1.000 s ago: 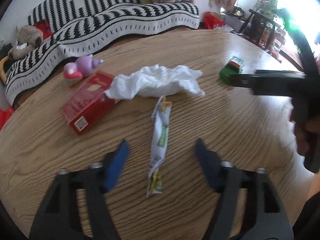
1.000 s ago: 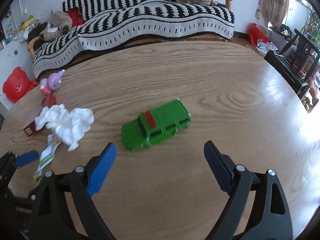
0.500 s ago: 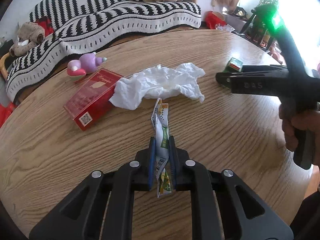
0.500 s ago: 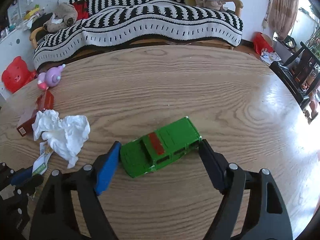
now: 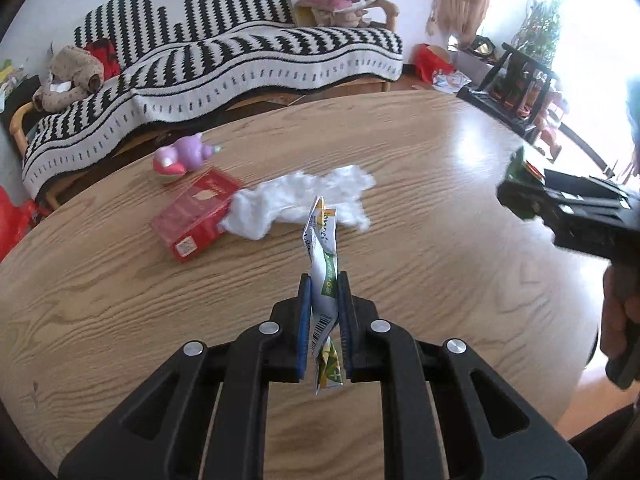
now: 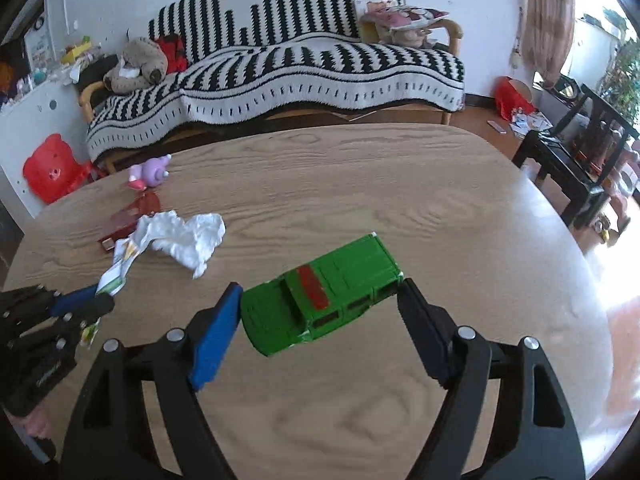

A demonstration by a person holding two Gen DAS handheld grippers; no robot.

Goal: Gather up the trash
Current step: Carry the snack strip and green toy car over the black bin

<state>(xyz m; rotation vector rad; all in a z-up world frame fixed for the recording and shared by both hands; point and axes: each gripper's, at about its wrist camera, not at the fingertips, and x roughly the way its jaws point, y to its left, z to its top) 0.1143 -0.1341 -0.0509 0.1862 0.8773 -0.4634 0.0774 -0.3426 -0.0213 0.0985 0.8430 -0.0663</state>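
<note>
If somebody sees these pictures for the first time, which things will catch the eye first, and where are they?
The left gripper, low in the middle of its view, is shut on a crumpled wrapper. The right gripper has its pads at both ends of a green toy car on the wooden table. Behind the wrapper lies a white tissue, its left end touching a red box.

Round light-oak table with bold wood grain [image 5: 120, 292]. Toward its sofa-side edge, flat red cardboard box [image 5: 196, 216] lying on the wood. Beyond the box, small purple-and-pink plastic toy [image 5: 184, 158]. Touching the box's right end, crumpled white paper tissue [image 5: 296, 204]. Well right of the box, green toy car with red roof patch [image 6: 320, 296].
</note>
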